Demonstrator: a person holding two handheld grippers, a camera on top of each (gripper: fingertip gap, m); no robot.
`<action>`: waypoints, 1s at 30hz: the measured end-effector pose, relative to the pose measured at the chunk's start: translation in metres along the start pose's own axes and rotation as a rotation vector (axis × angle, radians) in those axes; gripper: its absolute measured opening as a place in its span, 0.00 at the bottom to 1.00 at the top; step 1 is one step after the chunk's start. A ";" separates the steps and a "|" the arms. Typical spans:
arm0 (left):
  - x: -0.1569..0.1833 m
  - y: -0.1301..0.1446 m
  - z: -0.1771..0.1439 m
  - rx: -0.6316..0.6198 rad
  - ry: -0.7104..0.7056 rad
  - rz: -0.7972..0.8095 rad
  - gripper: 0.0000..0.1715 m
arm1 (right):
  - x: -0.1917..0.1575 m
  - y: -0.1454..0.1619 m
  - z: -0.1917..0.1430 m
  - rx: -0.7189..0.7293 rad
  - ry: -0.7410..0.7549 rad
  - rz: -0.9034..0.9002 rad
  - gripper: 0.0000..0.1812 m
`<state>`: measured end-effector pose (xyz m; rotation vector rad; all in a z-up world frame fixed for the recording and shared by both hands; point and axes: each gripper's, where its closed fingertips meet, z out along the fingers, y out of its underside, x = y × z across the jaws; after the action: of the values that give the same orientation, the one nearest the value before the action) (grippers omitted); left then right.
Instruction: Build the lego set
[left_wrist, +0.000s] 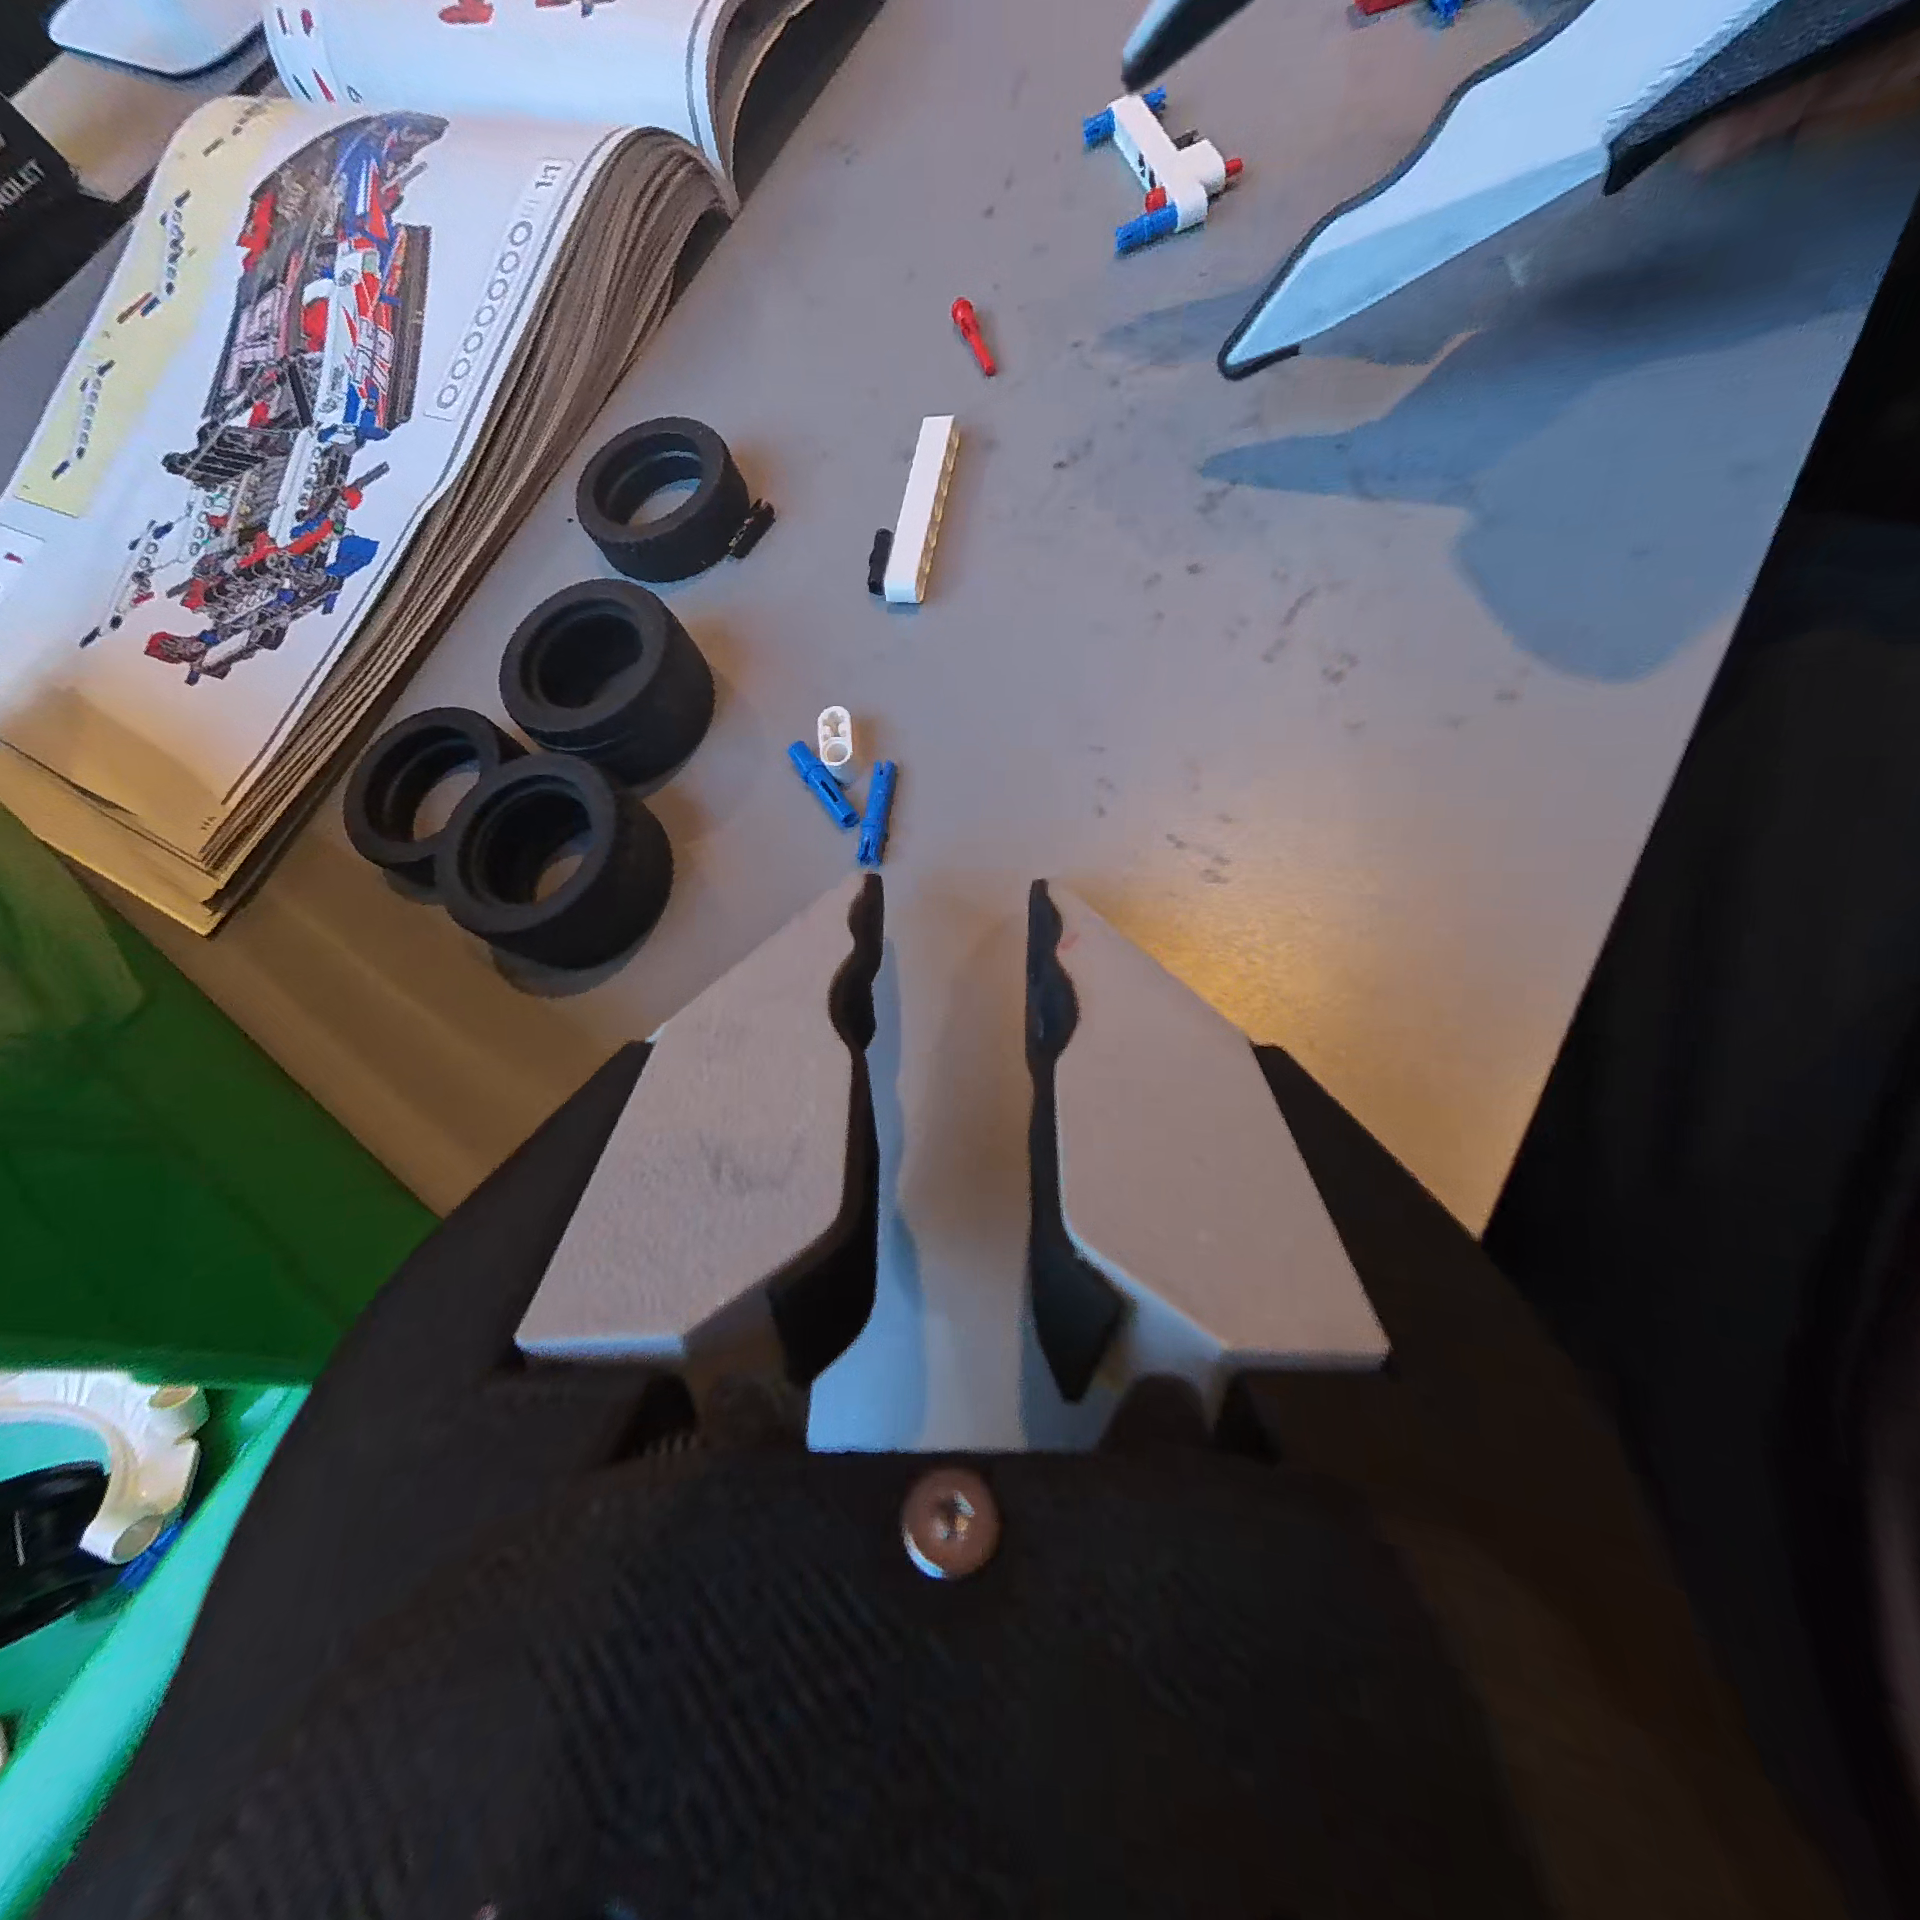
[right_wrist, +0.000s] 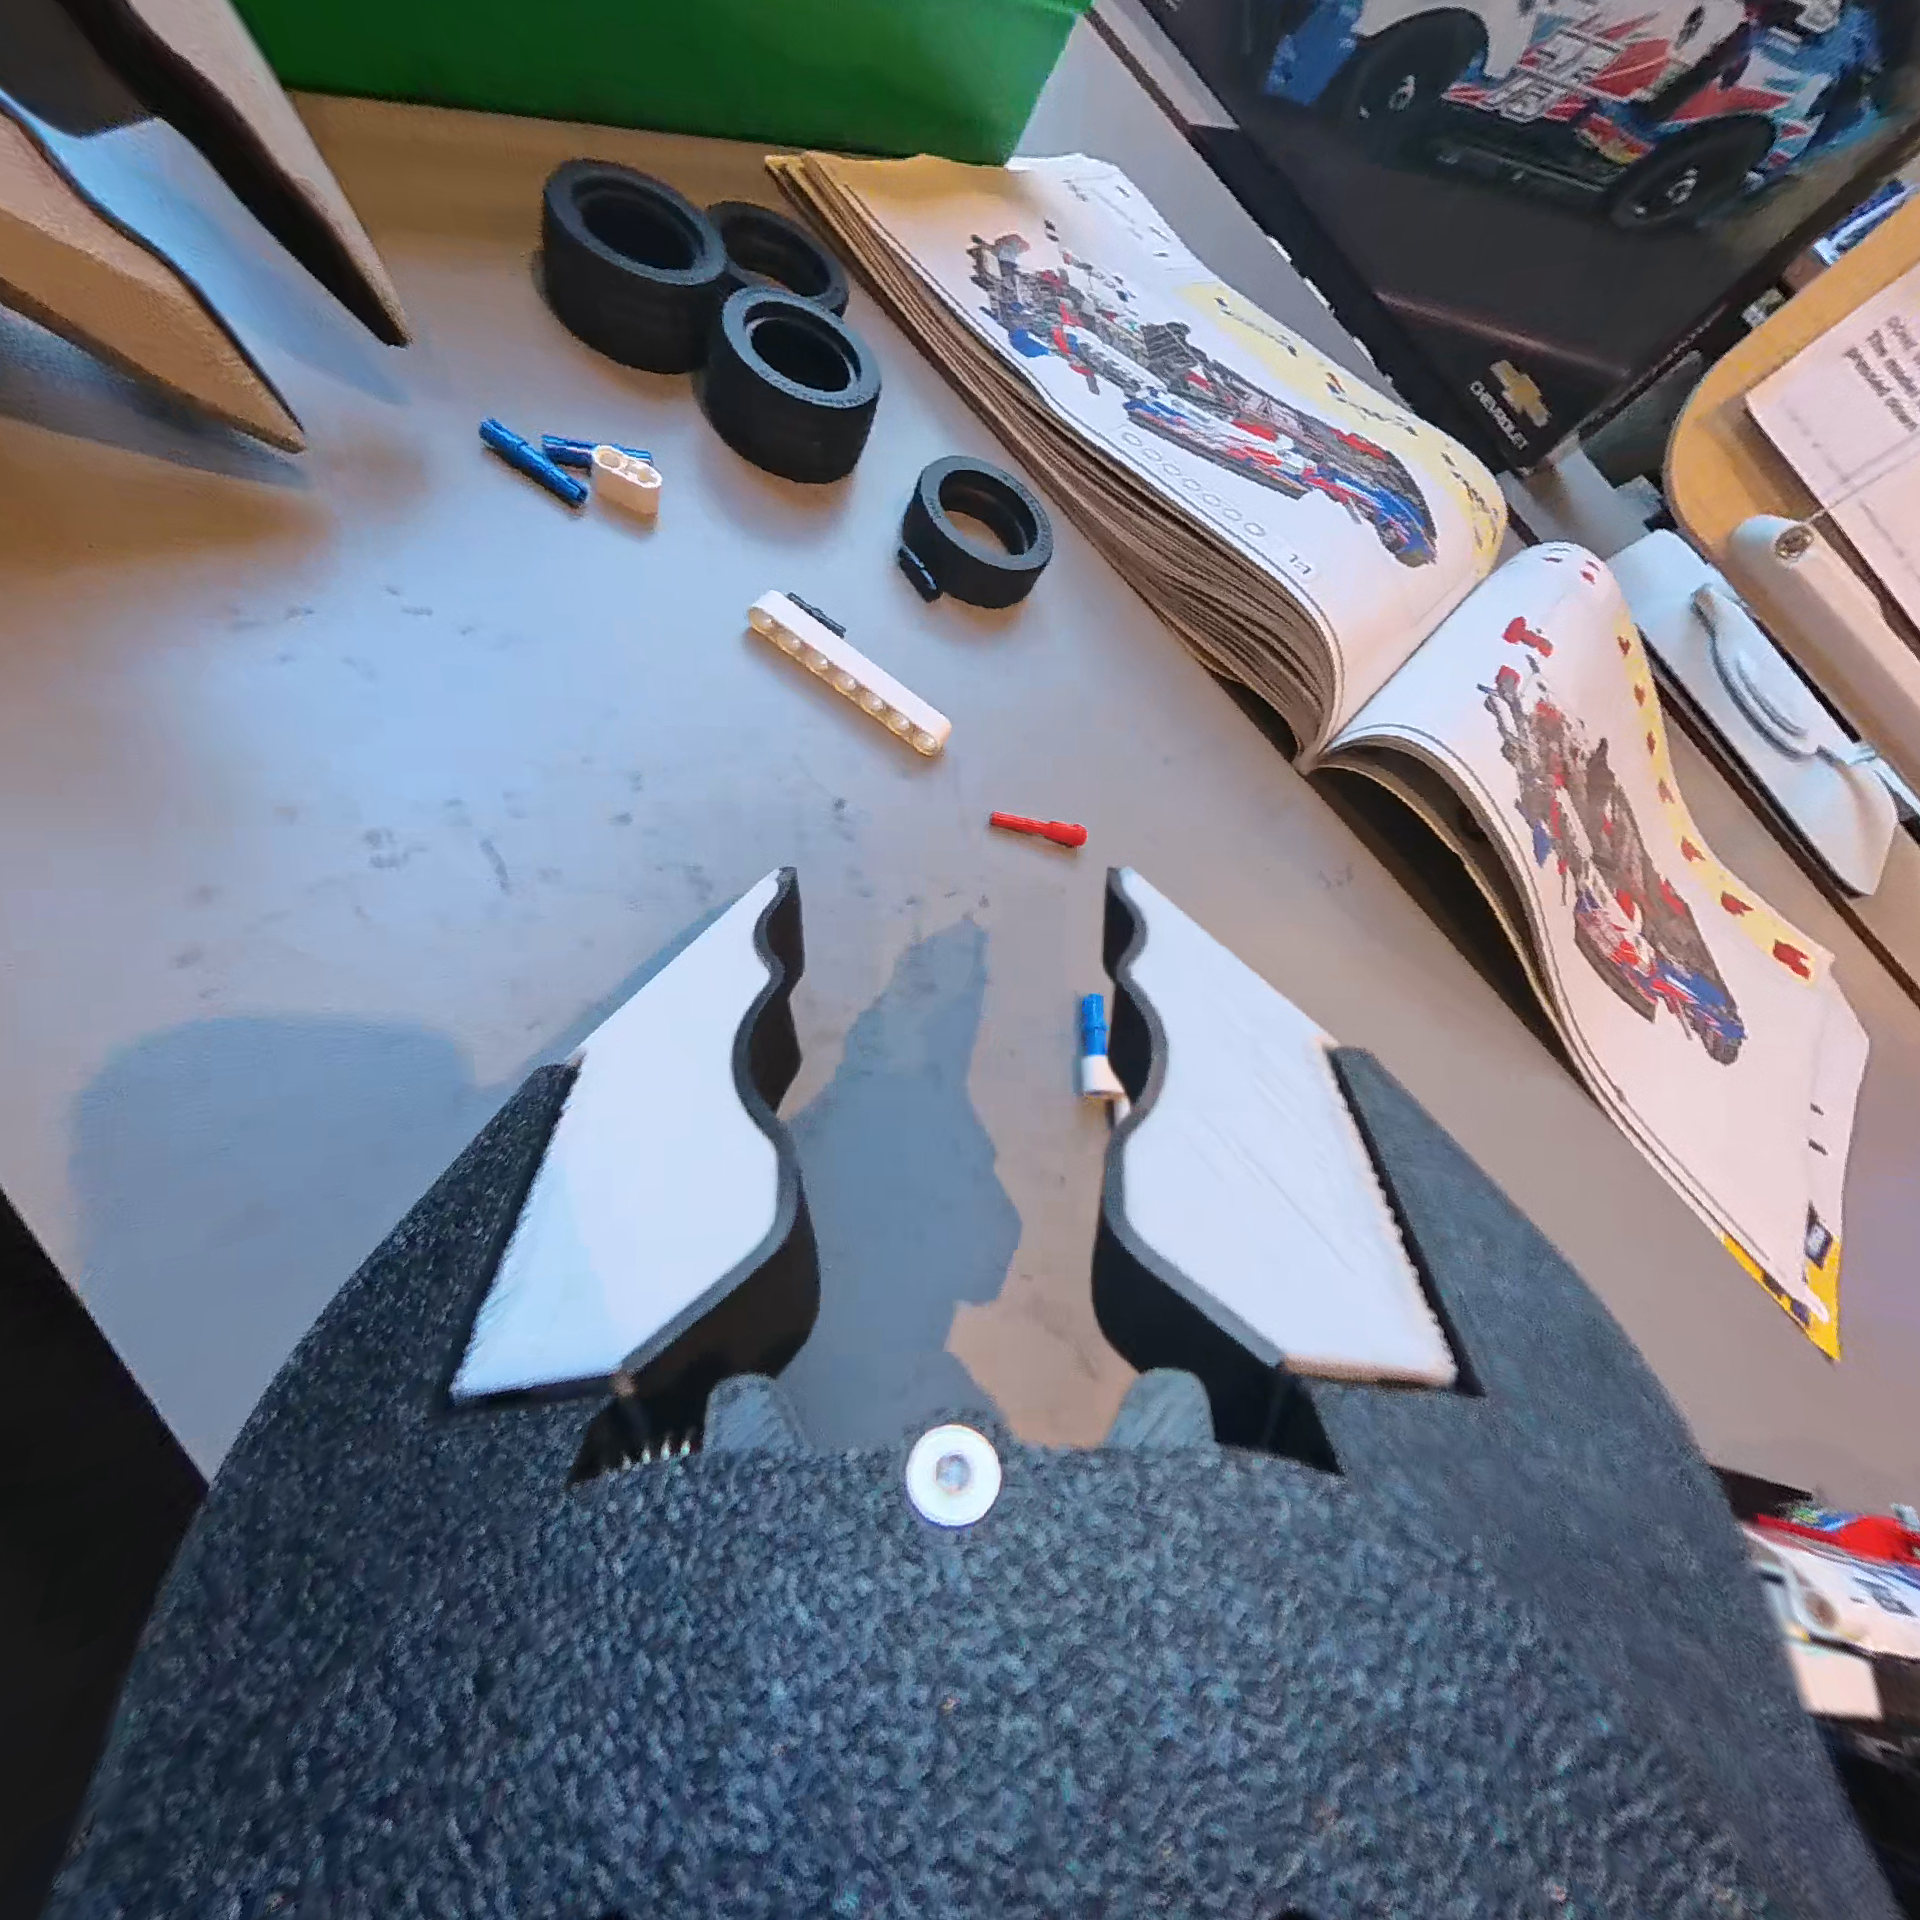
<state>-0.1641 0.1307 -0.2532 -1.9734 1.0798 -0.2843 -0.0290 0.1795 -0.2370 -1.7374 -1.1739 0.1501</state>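
My left gripper (left_wrist: 954, 883) is open and empty, low over the grey table (left_wrist: 1143, 675). Just ahead of its tips lie two blue pins (left_wrist: 876, 816) and a small white connector (left_wrist: 834, 732). Farther on lie a white beam (left_wrist: 920, 509) with a black pin at its end and a red pin (left_wrist: 974, 335). My right gripper (right_wrist: 954, 883) is open wide and holds nothing. A small white assembly with blue and red pins (left_wrist: 1158, 156) lies between its fingers; in the right wrist view only a blue-and-white end (right_wrist: 1091, 1049) shows beside the right finger. The red pin (right_wrist: 1037, 828) lies just past the tips.
Several black tyres (left_wrist: 608, 665) sit beside an open instruction book (left_wrist: 260, 416). A green bin (left_wrist: 104, 1143) holding white and black parts stands at the left. A dark box with a car picture (right_wrist: 1558, 156) stands behind the book (right_wrist: 1195, 416). The table's edge runs close on the right. To reach the small white connector (left_wrist: 834, 732) in a straight line is about 5 cm for my left fingers, about 12 cm for my right. It turns up in the right wrist view (right_wrist: 637, 477) as well.
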 end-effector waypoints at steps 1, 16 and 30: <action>0.000 0.000 0.000 -0.001 0.002 -0.005 0.14 | -0.002 0.000 0.000 0.003 -0.012 0.004 0.30; -0.009 -0.003 0.001 0.017 -0.029 -0.013 0.13 | -0.009 -0.002 0.007 0.003 -0.124 0.072 0.19; -0.022 -0.001 0.000 0.006 -0.119 -0.025 0.13 | -0.035 -0.011 0.014 -0.006 -0.235 0.068 0.09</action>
<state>-0.1768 0.1483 -0.2489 -1.9734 0.9783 -0.1807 -0.0626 0.1623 -0.2490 -1.8017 -1.2847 0.4014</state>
